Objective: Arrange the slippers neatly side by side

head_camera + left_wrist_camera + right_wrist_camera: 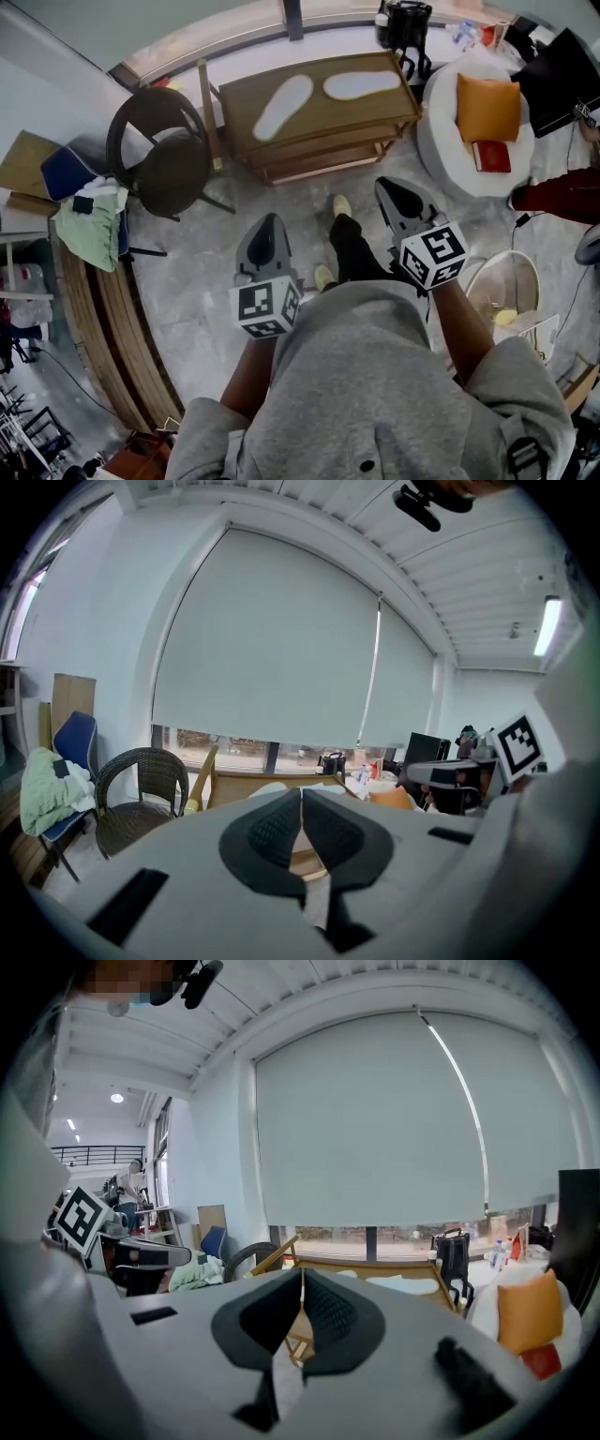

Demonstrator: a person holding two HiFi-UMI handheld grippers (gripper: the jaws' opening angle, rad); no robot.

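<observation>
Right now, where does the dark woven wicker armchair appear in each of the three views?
Head view: the dark woven wicker armchair is at upper left, left of the low wooden table.
Left gripper view: lower left, again left of the table.
Right gripper view: only its curved back shows, just left of centre, partly hidden.
Shared landmark: the table bearing two pale slippers.

White slippers [281, 106], brown wooden table [330, 118], orange cushion [487, 106]
</observation>
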